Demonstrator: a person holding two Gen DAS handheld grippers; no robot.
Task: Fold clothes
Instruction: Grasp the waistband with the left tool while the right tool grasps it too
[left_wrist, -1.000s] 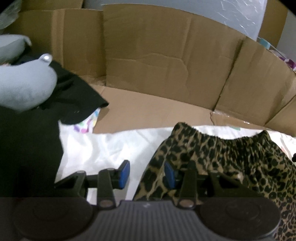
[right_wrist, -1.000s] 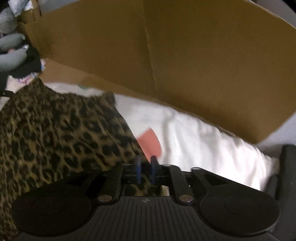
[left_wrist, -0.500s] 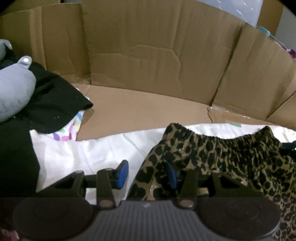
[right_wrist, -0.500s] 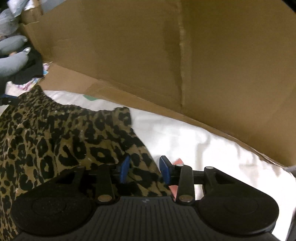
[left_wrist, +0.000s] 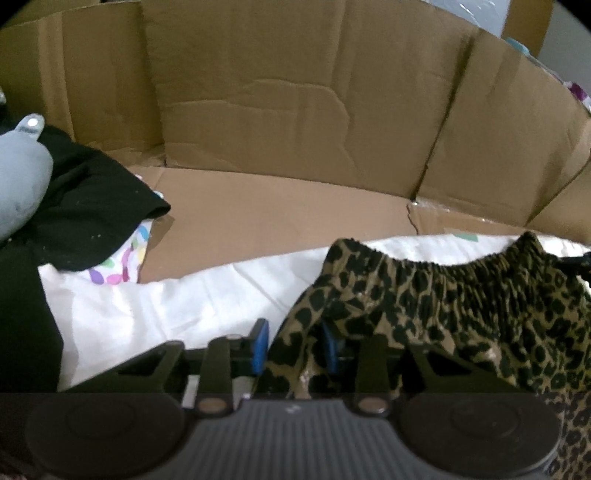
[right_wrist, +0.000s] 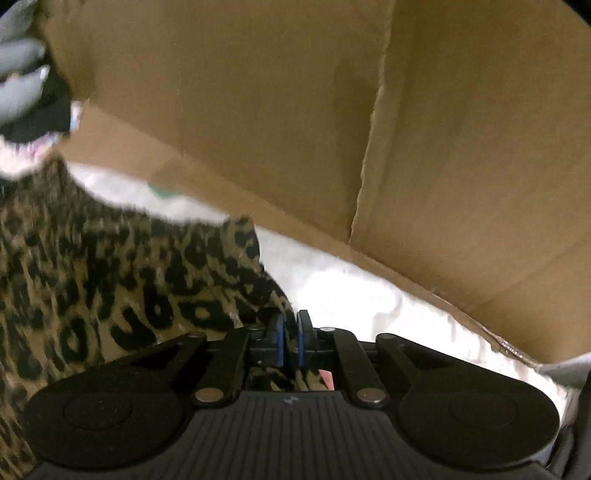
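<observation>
- A leopard-print garment (left_wrist: 461, 306), tan with black spots, fills the lower right of the left wrist view.
- Its gathered elastic waistband (left_wrist: 443, 264) runs across the top edge.
- It lies rumpled on white cloth; in the right wrist view it (right_wrist: 110, 288) spreads over the lower left.

Both grippers low and pointing toward the far side.

My left gripper (left_wrist: 295, 345) has its blue pads spread apart, with cloth lying between them. My right gripper (right_wrist: 290, 341) has its pads pressed nearly together, pinching an edge of the same cloth.
</observation>
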